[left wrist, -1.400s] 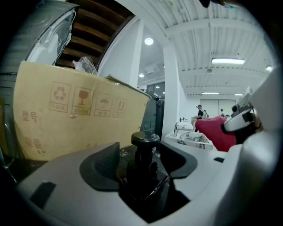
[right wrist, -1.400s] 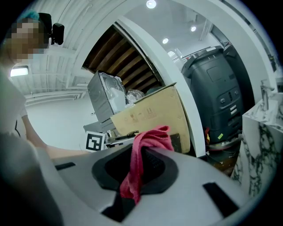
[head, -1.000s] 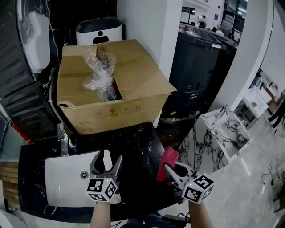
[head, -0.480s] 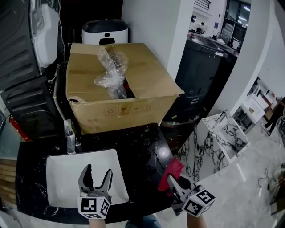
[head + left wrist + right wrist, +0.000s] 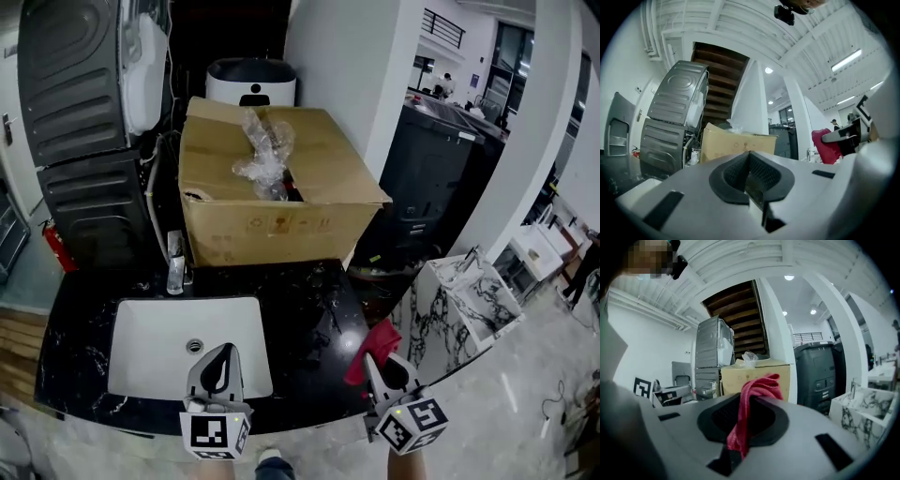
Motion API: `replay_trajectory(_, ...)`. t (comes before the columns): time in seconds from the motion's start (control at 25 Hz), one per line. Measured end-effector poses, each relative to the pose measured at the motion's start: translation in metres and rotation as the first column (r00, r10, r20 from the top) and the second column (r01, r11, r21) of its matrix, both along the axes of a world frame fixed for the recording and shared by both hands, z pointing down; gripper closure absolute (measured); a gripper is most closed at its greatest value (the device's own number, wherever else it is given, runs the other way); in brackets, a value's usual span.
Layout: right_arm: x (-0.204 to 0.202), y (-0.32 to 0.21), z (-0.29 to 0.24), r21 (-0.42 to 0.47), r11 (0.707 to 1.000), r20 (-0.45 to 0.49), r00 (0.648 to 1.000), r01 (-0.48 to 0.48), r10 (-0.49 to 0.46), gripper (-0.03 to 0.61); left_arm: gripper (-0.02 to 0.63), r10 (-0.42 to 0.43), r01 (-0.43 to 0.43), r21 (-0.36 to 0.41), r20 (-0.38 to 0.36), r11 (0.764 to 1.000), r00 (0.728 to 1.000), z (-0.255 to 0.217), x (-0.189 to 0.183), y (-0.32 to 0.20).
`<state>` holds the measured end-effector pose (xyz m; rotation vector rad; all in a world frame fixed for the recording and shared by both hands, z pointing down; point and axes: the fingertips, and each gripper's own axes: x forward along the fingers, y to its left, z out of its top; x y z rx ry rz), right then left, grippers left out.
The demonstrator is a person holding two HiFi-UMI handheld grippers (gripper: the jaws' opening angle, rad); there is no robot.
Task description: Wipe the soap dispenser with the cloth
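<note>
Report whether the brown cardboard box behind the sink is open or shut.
Open: the brown cardboard box has parted flaps, crumpled clear plastic poking out.

Behind the sink (image 5: pixel 141 342) stand the tap (image 5: pixel 175 267) and, farther back, the cardboard box (image 5: pixel 314 173).

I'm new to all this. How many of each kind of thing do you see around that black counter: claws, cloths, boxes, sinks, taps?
claws: 2, the left claw and the right claw
red cloth: 1
cardboard box: 1
sink: 1
tap: 1
total: 6
</note>
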<state>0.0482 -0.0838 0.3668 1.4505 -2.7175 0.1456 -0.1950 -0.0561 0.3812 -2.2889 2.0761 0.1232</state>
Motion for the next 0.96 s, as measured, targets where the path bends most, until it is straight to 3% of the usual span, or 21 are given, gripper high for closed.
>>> replay_trajectory(0.24, 0.022, 0.052, -0.022, 0.105, 0.994, -0.087, 0.996, -0.002, 0.011, 0.528, 0.601, 0.002, -0.003, 0.03, 0.019, 1.0, 1.0, -0.02, 0.041, 0.056)
replay_trajectory(0.56, 0.069, 0.123, -0.04, 0.14, 0.989, -0.025, 0.998, -0.055, 0.059, 0.529, 0.601, -0.011, 0.008, 0.08, 0.035, 0.997, 0.999, -0.055, 0.075, 0.13)
replay_trajectory(0.96, 0.083, 0.176, -0.066, 0.202, 0.979, -0.029, 0.999, -0.025, 0.032, 0.529, 0.601, -0.014, 0.007, 0.133, 0.055, 0.991, 0.998, -0.086, 0.1, 0.183)
